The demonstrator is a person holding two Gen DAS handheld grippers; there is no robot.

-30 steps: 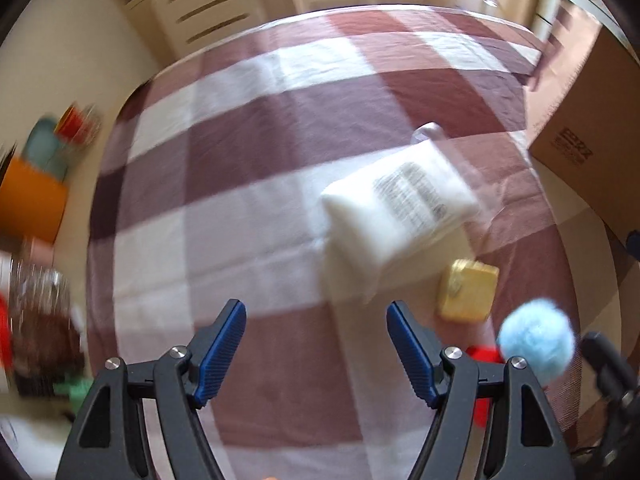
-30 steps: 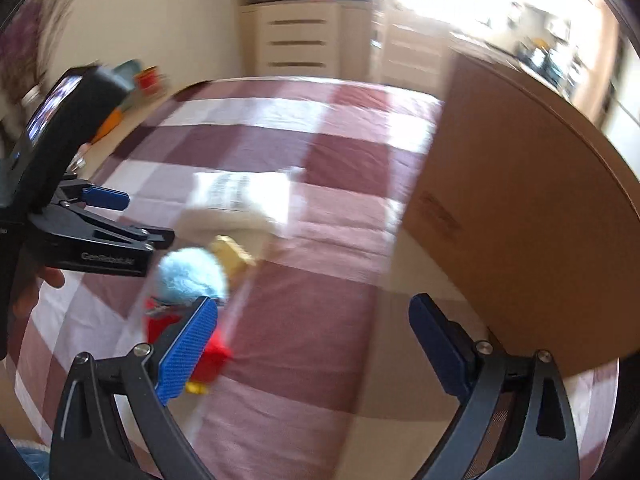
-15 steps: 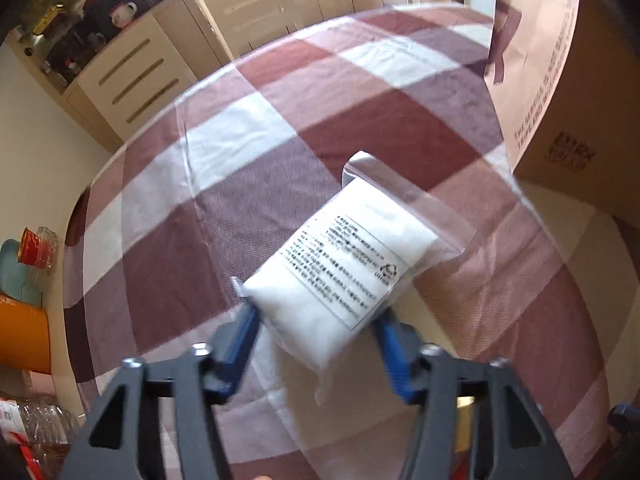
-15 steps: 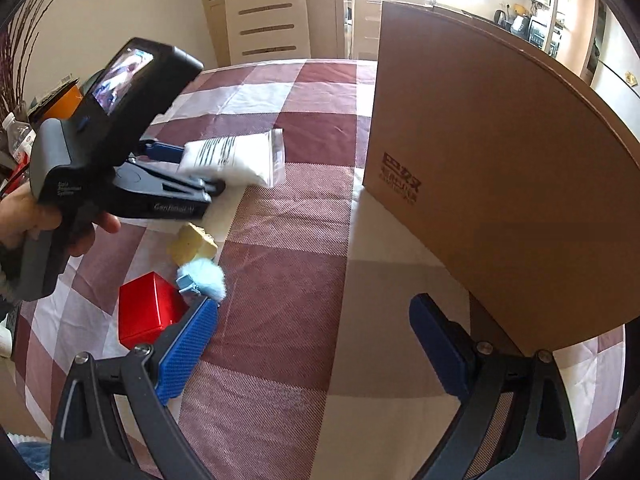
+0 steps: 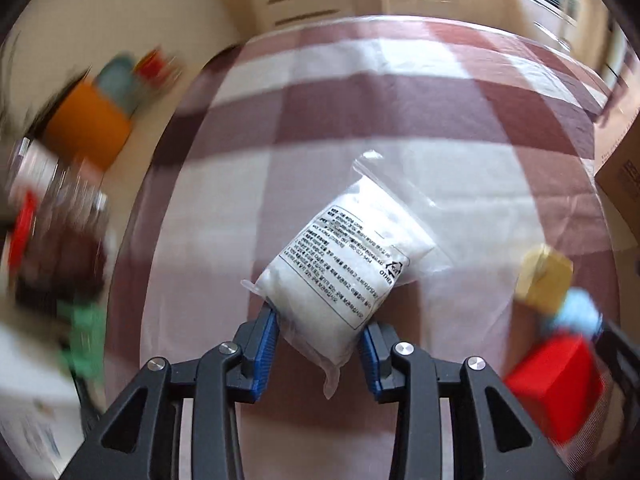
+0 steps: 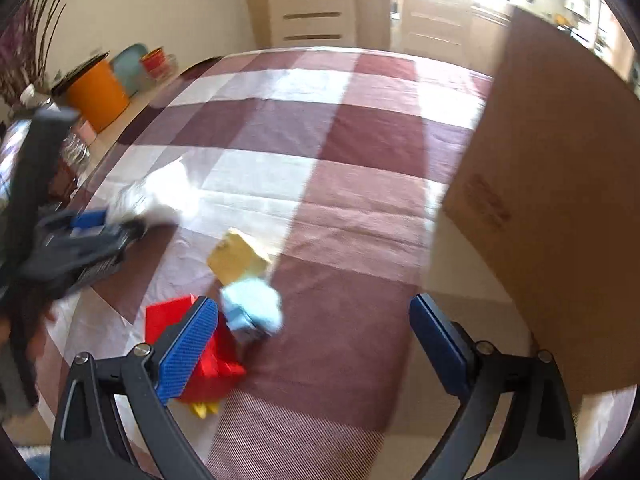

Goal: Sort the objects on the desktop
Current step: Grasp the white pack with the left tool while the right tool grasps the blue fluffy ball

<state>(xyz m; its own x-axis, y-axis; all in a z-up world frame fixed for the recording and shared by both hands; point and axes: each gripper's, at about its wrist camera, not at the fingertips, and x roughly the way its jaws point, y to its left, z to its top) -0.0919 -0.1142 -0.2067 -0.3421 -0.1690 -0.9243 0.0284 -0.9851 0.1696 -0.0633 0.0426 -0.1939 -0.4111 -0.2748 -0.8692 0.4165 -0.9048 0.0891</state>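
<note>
Covering the worktop (image 6: 360, 184) is a checked cloth (image 6: 280, 128); drawers (image 6: 316, 8) behind. Left claw (image 5: 318, 344) is closing on the white bag (image 5: 344, 268); right claw (image 6: 312, 344) gapes beside a cardboard box (image 6: 560, 200).

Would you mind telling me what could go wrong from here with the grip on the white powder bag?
1. The left gripper, jaws closing, pinches only the near end of the clear plastic bag of white powder; the soft bag could sag or slip out.
2. The wide-open right gripper hangs beside the fluffy light-blue pompom and red box, and might knock them.
</note>
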